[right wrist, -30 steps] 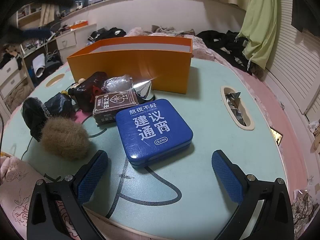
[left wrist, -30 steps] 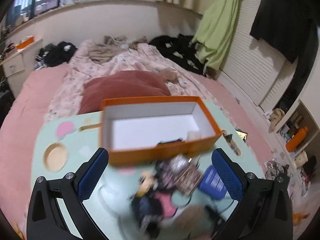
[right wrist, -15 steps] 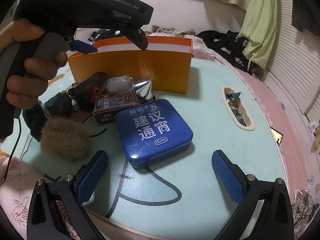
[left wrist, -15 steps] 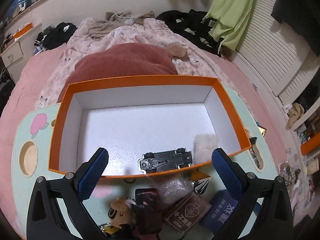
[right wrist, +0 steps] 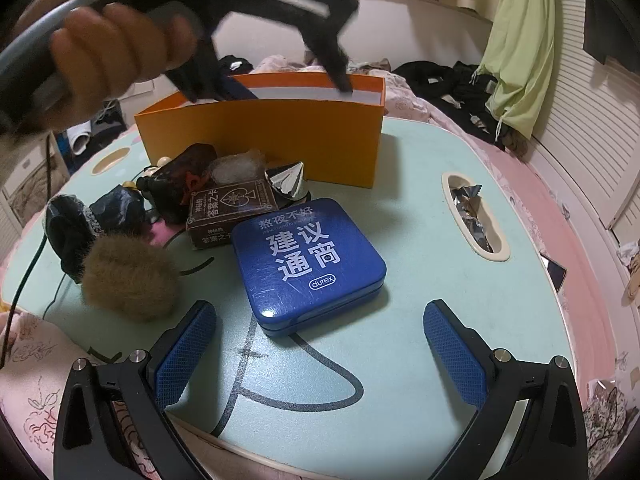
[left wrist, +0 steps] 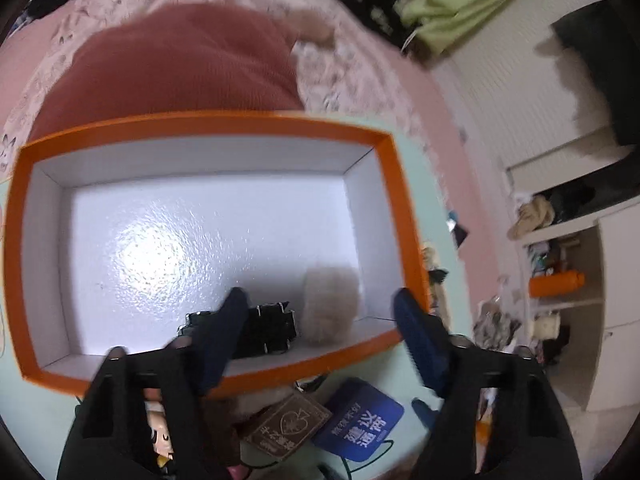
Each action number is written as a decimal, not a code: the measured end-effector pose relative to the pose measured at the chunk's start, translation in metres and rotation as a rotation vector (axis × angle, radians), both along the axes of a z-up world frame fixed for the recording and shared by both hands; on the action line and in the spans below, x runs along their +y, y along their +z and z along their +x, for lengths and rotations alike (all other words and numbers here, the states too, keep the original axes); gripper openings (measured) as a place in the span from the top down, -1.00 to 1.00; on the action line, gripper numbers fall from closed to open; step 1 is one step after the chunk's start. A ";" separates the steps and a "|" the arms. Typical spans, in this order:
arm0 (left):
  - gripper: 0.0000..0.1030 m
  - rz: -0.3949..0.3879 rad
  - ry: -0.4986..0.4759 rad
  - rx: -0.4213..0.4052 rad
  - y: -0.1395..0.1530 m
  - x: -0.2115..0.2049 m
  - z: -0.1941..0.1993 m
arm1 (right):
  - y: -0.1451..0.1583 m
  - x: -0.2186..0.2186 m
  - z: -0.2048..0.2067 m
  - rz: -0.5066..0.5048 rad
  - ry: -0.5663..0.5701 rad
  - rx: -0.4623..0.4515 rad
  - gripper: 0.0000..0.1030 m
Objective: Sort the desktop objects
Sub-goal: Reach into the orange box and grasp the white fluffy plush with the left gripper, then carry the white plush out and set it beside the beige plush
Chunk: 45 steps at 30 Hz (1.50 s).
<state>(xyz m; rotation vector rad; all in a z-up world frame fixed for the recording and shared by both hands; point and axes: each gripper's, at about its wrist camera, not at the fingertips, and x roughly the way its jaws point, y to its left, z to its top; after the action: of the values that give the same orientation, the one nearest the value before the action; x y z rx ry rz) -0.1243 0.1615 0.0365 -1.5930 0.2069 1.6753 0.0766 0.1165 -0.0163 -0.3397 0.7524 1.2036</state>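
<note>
Orange box [left wrist: 404, 216], white glossy inside, is seen on the mint table [right wrist: 420, 280]. Near its front wall a black toy car [left wrist: 268, 330] and a pale fuzzy ball [left wrist: 330, 304] are held inside. Left gripper [left wrist: 320, 320] is spread wide with nothing held, fingers dipped over the box's front edge. Compared with half a second ago, it is tilted further in; left finger now overlaps the car.

Right gripper [right wrist: 320, 344] is parted, unchanged, hovering just short of the blue tin [right wrist: 308, 264]. Brown furry ball [right wrist: 130, 276] and card box [right wrist: 230, 208] are left of the tin.

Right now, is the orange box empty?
No. The orange box holds a black toy car and a pale fluffy ball.
</note>
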 end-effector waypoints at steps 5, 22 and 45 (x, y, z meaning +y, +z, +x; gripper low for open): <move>-0.30 -0.019 -0.029 -0.006 -0.006 0.010 0.004 | 0.000 0.002 -0.001 0.001 -0.001 0.001 -1.00; 0.54 0.002 -0.080 0.107 -0.003 0.004 -0.009 | 0.001 0.007 -0.002 0.003 -0.008 0.006 -1.00; 0.51 0.264 -0.094 0.216 0.027 -0.146 0.080 | 0.000 0.007 -0.002 0.011 -0.036 0.010 -1.00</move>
<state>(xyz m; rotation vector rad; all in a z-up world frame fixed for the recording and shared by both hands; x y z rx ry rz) -0.0444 0.0153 0.0637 -1.1918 0.1591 1.7223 0.0745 0.1232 -0.0163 -0.3100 0.7571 1.1761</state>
